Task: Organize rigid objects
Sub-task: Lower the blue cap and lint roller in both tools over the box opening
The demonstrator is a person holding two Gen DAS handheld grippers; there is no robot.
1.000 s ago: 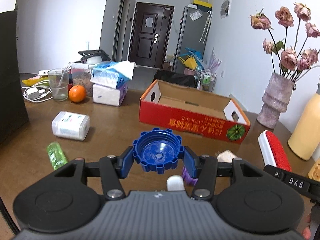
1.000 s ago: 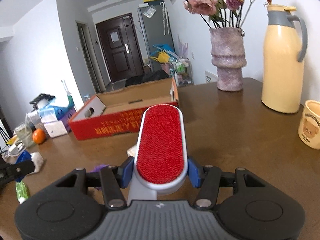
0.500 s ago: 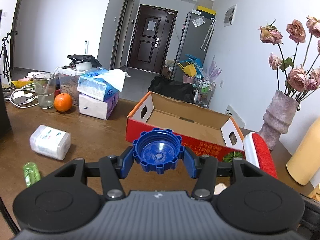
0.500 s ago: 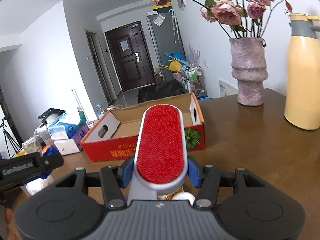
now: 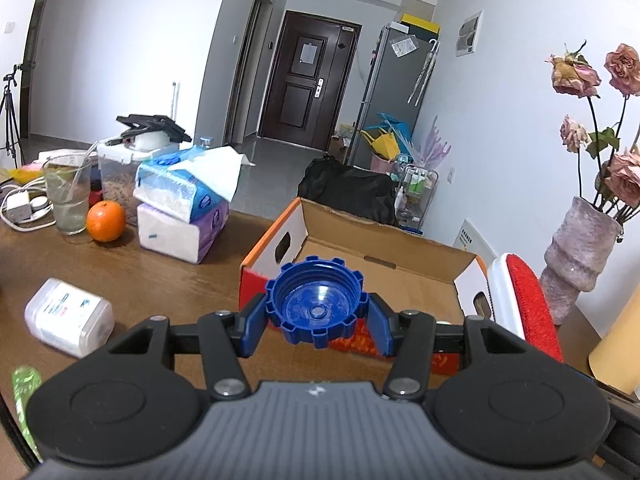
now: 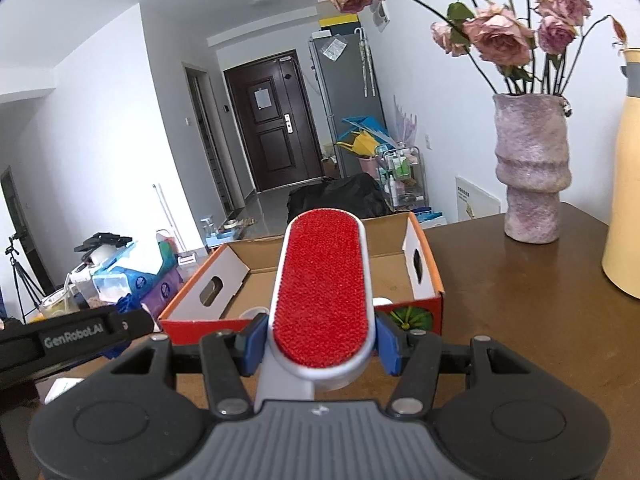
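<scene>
Above one cardboard box point(image 5: 384, 268), left tool point(image 5: 316, 312) clamping one blue cap point(image 5: 316, 304), right tool point(image 6: 320, 340) gripping one lint brush point(image 6: 324, 284)

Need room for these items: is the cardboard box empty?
Mostly empty: the cardboard box shows bare floor in both views; its near corner is hidden behind the lint brush.

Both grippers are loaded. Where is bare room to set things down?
The open red cardboard box shows bare floor. Bare brown table runs between it and the pink textured vase. Crowded: tissue packs, orange, glass.
</scene>
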